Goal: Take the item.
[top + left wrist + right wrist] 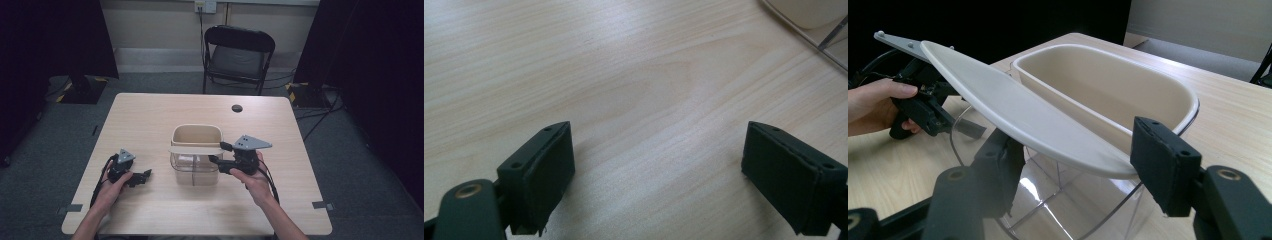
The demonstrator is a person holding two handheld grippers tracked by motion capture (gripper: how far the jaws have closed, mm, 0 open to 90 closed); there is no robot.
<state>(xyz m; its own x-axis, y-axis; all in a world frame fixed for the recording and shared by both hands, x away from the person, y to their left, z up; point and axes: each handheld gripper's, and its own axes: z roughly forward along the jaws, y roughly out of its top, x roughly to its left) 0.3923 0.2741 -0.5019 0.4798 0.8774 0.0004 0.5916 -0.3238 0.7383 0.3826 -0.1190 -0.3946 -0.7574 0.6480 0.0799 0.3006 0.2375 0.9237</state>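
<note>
Risk: my right tongs grip the cream lid by one end only, tilted above the clear container at the middle of the surface; I judge it could pivot, slip, or tip that container. Contents: a cream inner bin, apparently empty, seated in one side; the other side is bare but for clear dividers. My left tongs rest released near the surface's near-left corner, holding nothing.
</note>
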